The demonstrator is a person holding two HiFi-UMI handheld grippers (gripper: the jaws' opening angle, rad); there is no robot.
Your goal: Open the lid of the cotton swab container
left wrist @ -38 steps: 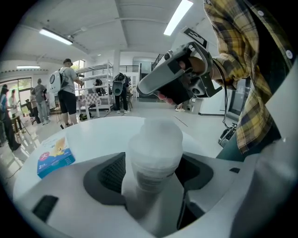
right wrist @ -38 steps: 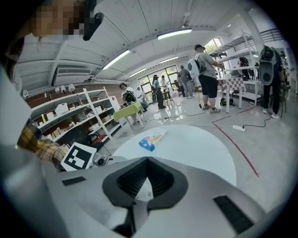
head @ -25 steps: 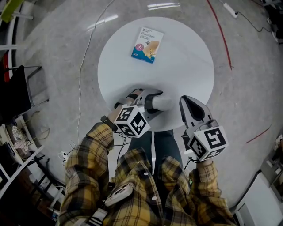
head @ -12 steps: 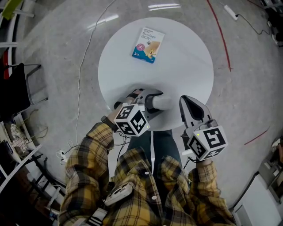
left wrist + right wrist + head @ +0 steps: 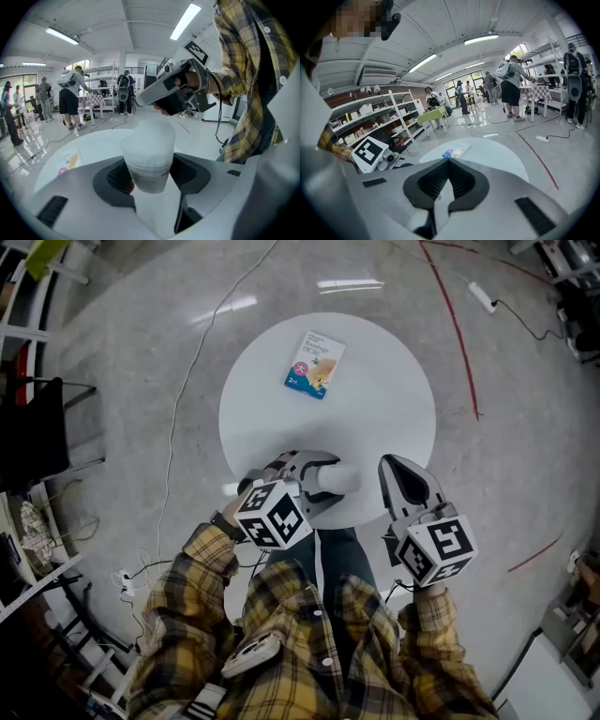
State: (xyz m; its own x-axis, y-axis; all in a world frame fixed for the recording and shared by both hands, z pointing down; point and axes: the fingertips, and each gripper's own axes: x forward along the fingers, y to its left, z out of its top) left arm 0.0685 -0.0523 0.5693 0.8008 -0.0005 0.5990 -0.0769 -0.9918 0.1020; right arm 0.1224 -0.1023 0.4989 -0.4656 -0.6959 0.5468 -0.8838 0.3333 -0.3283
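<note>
head view: the left tool (image 5: 322, 480) is clamped on the cotton swab container (image 5: 339, 479) over the near edge of the round white desk (image 5: 394, 399). the container lies sideways and points toward the right tool (image 5: 388, 465), which hangs just beside it at the same edge, not touching it. a bandage box (image 5: 315, 364) lies flat near the far edge.

left gripper view: the jaws stand wide, both pads pressed on the frosted container's sides, with its lid (image 5: 151, 133) on. the right tool shows beyond it, apart from it.

right gripper view: the right tool's jaws are pressed together with nothing between them. we see the desk and the bandage box past them, and people standing farther off in the room.
</note>
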